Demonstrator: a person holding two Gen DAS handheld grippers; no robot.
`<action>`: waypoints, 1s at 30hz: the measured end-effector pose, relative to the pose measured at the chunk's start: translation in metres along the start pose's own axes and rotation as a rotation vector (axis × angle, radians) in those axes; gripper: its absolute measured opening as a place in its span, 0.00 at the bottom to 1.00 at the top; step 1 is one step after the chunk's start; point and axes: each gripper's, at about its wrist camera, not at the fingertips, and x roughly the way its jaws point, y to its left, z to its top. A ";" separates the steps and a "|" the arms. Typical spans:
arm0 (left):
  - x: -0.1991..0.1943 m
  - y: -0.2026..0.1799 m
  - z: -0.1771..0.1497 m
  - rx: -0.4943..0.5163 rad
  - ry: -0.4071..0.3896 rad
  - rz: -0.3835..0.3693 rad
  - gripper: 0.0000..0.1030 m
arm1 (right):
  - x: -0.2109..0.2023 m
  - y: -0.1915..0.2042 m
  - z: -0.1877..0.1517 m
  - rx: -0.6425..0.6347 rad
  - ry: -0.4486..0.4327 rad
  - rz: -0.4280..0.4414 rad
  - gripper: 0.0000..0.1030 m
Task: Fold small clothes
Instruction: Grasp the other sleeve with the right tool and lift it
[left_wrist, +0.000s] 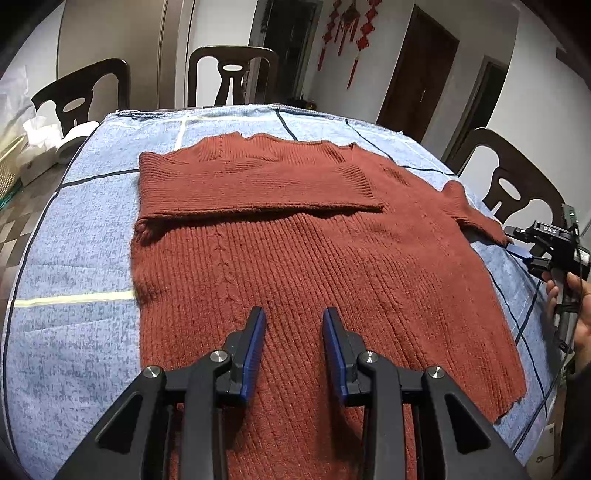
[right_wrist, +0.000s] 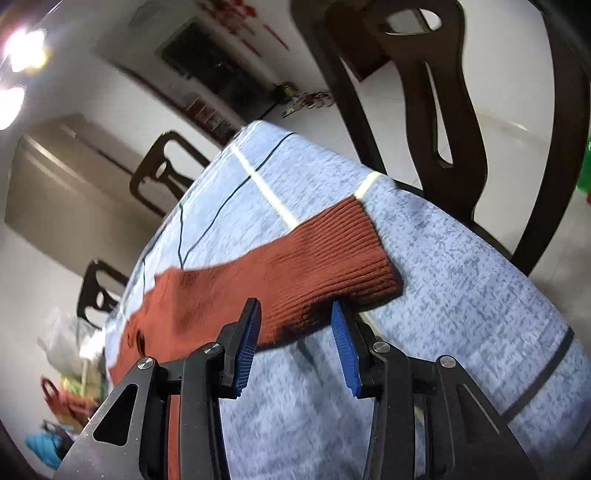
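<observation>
- Left wrist view: a rust-red knitted sweater lies flat on a blue cloth that covers the table. Its long axis runs from the near edge away towards the chairs, neck end farthest.
- One sleeve is folded across the chest, its ribbed cuff pointing to the right side of the picture.
- The other sleeve reaches out towards the table's right edge.
- The left gripper hovers above the sweater's lower body, jaws parted with nothing between the blue pads.
- The right gripper, held in a hand, sits just beside that outstretched sleeve's cuff.
- Right wrist view: the right gripper has its jaws set wide, the sleeve cuff lying just ahead of the fingertips, not pinched.
- Beyond the table's left side a white tissue box stands with tissue sticking out.
</observation>
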 end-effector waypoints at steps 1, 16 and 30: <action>0.000 0.000 -0.001 0.001 -0.004 0.001 0.34 | 0.001 -0.001 0.001 0.014 -0.007 0.011 0.39; 0.001 0.005 -0.002 -0.046 -0.011 -0.047 0.37 | 0.001 0.012 0.016 -0.009 -0.049 0.013 0.09; -0.004 0.013 -0.003 -0.068 -0.014 -0.080 0.37 | 0.049 0.196 -0.032 -0.416 0.112 0.265 0.10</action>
